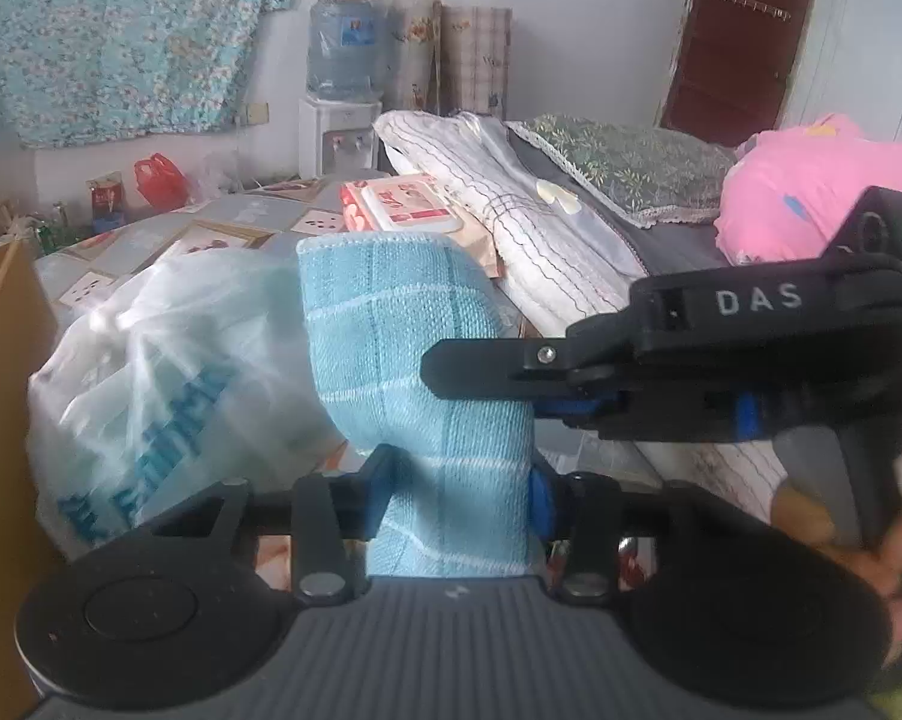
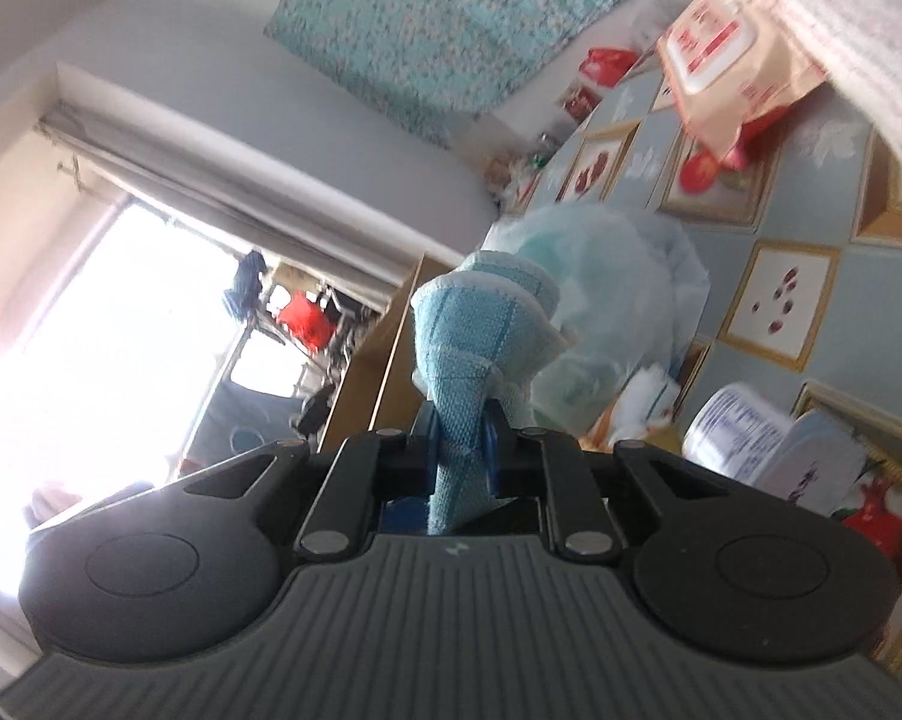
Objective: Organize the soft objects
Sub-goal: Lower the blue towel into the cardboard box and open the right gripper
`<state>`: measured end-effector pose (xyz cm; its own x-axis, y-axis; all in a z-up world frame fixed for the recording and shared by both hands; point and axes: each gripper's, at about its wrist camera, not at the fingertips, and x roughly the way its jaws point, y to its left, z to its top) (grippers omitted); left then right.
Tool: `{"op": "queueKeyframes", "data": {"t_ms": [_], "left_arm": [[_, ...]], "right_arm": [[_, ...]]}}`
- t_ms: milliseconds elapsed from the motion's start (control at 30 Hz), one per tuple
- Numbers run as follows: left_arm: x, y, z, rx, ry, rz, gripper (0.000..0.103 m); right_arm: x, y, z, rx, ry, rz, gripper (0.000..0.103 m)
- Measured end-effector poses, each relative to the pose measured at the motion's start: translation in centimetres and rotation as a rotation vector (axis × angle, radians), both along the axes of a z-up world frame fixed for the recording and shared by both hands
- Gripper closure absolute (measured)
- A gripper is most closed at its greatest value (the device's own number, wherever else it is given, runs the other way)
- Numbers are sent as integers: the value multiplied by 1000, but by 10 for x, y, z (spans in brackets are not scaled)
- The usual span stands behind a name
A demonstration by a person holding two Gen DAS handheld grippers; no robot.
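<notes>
Both tools were clamped on the blue towel (image 1: 415, 372), held above the tabletop (image 1: 229, 228): the left tool (image 1: 460, 492) gripping its lower end, the right tool (image 1: 481, 387) pinching across its side.

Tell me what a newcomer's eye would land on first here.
A light blue towel stands front and centre, pinched low by the left claw and higher from the side by the right claw. A white plastic bag sits at its left; a pink bundle lies far right.
</notes>
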<state>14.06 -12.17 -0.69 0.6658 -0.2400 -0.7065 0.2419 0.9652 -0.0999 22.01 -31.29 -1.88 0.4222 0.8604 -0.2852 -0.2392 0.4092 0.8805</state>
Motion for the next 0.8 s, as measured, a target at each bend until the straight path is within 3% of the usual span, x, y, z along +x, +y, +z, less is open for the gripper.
{"op": "queueKeyframes", "data": {"t_ms": [200,433,600,800], "left_arm": [[21,-1,19,-15,1,6,60],[32,25,65,-8,-49,56,60],[26,65,102,10,-88,134,60],[2,141,135,15,-105,275,57]], "right_arm": [[13,-2,18,6,-8,-24,90],[40,32,70,-14,-74,22,90],[56,82,110,-11,-122,111,90],[67,180,149,-3,-172,281,90]]}}
